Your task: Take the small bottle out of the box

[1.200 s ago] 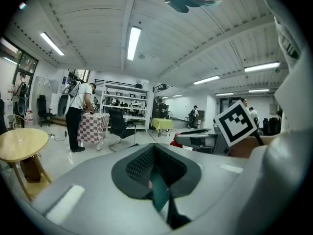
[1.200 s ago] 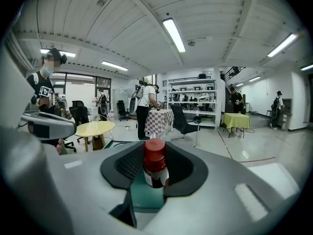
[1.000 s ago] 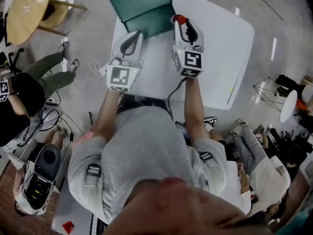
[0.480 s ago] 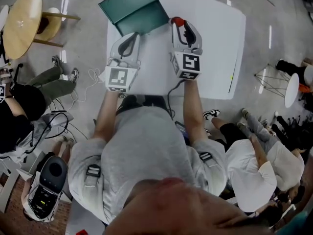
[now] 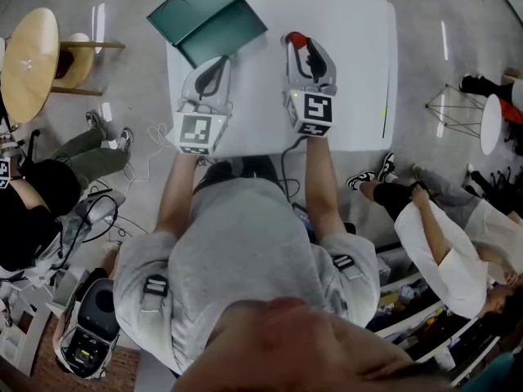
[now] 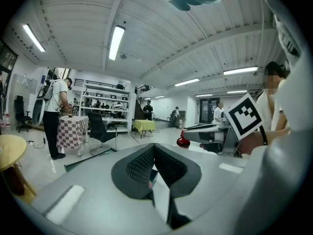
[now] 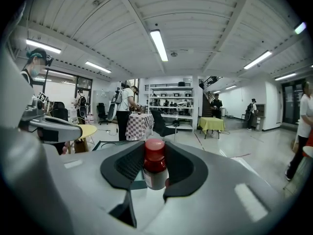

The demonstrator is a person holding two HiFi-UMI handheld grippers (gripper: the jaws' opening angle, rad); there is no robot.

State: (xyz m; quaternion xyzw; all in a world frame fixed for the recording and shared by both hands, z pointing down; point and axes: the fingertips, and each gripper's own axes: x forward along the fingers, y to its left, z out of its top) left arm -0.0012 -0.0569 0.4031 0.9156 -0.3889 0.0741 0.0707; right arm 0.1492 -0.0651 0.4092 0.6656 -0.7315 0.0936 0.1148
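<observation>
Over the table's (image 5: 351,72) near left part, the left gripper (image 6: 154,153) is clenched on nothing. The right gripper (image 5: 304,43) grasps the bottle (image 7: 155,173) upright by its body, red cap above the jaws. Likely risk: the round bottle could slip or topple if the 2 jaws let go before its base meets the table. It sits between those jaws, out of the box (image 5: 208,19), which lies open to its left at the far left corner.

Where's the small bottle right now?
The small bottle sits upright between the jaws of the right gripper; in the head view it is over the white table, right of the open green box.
</observation>
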